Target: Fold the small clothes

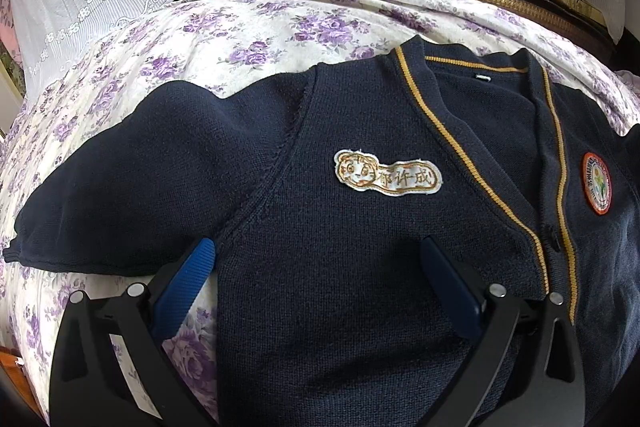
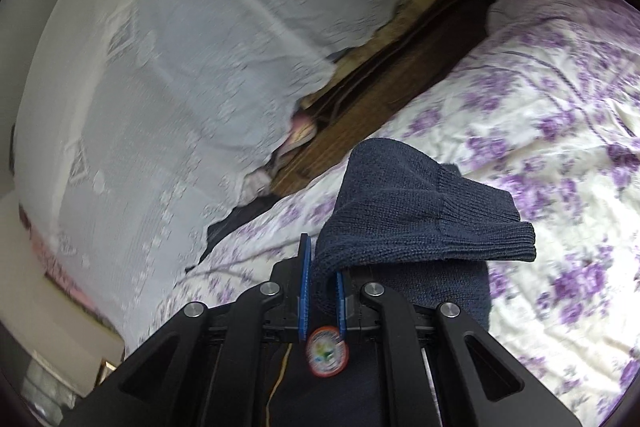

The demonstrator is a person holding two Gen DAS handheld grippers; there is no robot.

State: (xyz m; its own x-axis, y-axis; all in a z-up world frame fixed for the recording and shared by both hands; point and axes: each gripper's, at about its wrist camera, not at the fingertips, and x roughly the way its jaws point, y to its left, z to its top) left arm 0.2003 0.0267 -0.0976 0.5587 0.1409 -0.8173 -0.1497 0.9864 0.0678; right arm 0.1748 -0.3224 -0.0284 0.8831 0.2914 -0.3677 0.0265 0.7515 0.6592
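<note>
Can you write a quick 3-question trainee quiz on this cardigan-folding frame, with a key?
1. True or false: the right gripper is shut on the navy sleeve of the cardigan.
2. The left gripper is: A) clamped on the collar, B) open above the cardigan's front, C) holding the floral bedsheet.
3. Fill in: the cream name patch sits on the cardigan's chest, and the round badge has an ______ rim.

Key: 1 true, since the ribbed cuff drapes from between the blue pads; 2 B, with the fingers spread wide and nothing gripped between them; 3 orange.
</note>
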